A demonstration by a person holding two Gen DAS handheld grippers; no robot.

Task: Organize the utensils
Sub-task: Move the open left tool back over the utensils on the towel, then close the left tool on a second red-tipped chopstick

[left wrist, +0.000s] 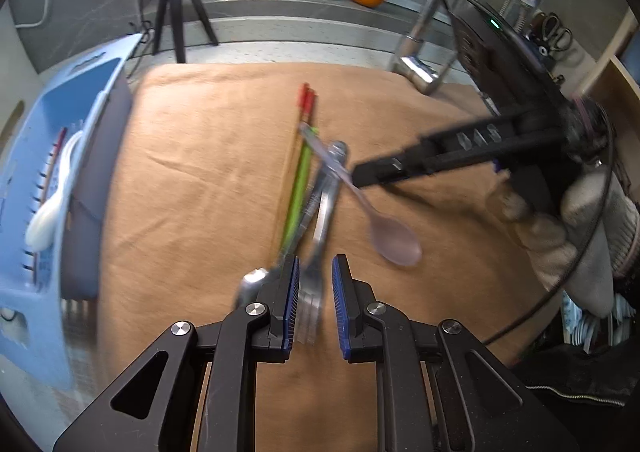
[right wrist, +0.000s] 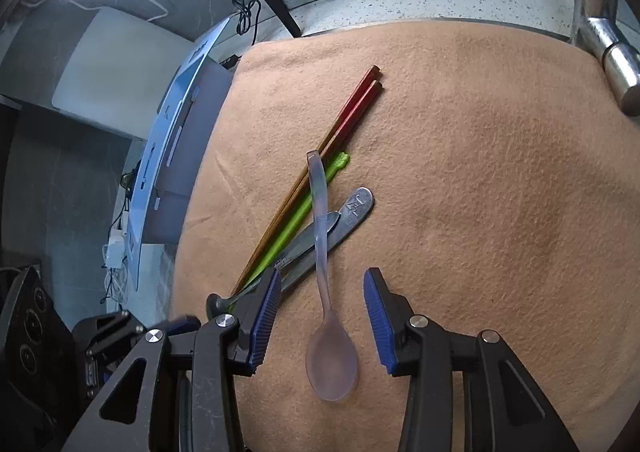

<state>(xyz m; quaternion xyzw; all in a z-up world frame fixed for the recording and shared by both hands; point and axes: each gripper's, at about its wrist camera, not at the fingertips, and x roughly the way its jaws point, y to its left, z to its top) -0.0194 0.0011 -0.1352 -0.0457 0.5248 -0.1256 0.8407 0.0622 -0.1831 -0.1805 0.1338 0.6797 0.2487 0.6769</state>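
The translucent pinkish plastic spoon (right wrist: 331, 360) lies on the tan cloth over the tabletop, handle pointing away across the steel cutlery. The right tool (right wrist: 320, 318) straddles its neck, pads apart, not yet pressing. The left tool (left wrist: 315, 302) hovers narrowly open over a steel fork (left wrist: 316, 248).

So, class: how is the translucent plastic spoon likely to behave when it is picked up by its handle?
The translucent spoon looks thin and plastic, so probably light and slightly bendy. Its smooth handle may slip or pivot between the jaws. Its handle rests across the metal utensils, so lifting it could nudge them.
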